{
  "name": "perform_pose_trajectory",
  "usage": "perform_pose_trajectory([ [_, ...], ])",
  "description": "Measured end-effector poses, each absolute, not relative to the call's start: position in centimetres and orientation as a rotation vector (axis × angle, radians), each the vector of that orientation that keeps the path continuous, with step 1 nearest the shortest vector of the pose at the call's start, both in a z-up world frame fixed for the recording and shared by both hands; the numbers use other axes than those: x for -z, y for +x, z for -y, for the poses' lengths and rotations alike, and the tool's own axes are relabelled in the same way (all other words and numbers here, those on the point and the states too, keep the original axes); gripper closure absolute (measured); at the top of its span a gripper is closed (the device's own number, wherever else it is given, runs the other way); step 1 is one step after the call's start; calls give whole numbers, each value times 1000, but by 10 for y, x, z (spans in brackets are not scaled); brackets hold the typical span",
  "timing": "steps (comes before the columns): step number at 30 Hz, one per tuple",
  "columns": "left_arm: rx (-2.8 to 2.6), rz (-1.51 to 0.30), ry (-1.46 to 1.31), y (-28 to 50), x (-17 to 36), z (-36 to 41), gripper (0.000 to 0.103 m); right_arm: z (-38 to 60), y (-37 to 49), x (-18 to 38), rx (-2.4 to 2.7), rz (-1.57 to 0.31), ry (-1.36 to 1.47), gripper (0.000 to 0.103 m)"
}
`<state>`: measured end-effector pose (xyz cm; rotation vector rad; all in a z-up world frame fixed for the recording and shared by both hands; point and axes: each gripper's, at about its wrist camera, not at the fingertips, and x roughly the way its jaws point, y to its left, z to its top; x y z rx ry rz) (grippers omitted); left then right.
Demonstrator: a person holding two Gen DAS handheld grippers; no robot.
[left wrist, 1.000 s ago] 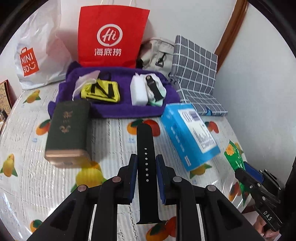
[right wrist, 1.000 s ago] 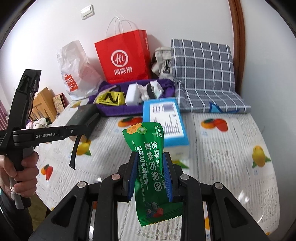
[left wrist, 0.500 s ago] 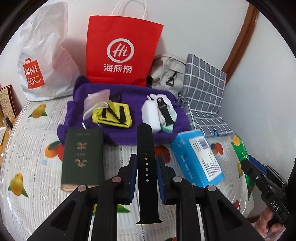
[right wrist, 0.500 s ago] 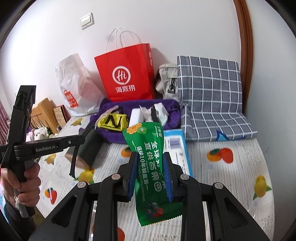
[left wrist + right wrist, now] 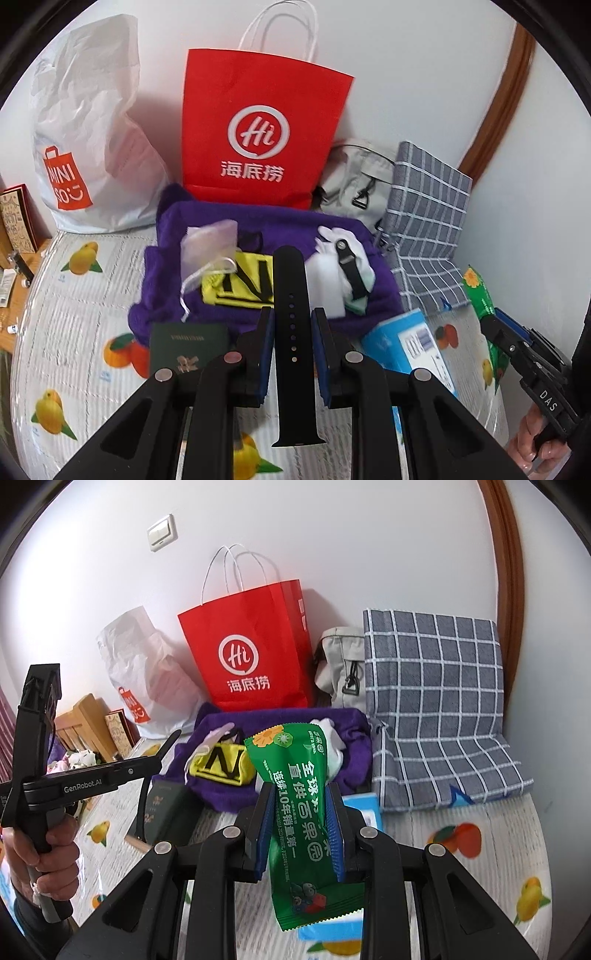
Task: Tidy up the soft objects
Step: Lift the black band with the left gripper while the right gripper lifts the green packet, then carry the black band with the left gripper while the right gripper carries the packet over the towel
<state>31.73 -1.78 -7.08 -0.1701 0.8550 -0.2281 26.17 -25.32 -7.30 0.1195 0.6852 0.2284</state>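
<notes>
Two claws, both clenched: my left gripper [image 5: 292, 325] pinches a black watch strap [image 5: 293, 332] upright between its pads, and my right gripper [image 5: 301, 812] clamps a green snack packet [image 5: 303, 819] the same way. Since a second ago both have moved toward the far end of the bed; the purple towel [image 5: 166, 266] now sits just beyond the strap's tip, where before the fruit-print sheet [image 5: 74, 314] filled that gap. The green passport booklet [image 5: 188, 343] has slid from mid-left to the near edge, partly behind my left fingers [image 5: 264, 350], and the blue box [image 5: 406, 343] has slipped down to the right of them.

The left view shows what lies on the towel: a sheer drawstring pouch [image 5: 210, 243], a yellow pouch [image 5: 240, 284], a white block [image 5: 325, 280] and a second black strap [image 5: 351, 269] on white cloth. The right view hides much of that behind the packet, yet it alone shows the wall switch [image 5: 161, 532] and the wooden furniture [image 5: 79, 727] at far left. Behind the towel stand the red paper bag [image 5: 258, 129] and the white plastic bag [image 5: 85, 129], with a grey checked cushion [image 5: 432, 686] to the right.
</notes>
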Motion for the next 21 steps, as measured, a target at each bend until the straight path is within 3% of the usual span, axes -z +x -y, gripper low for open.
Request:
perform_pose_trajectory([
  [21,170,-839,-241,404,77,-15,84,248,355,73,-245,-672,141,76],
])
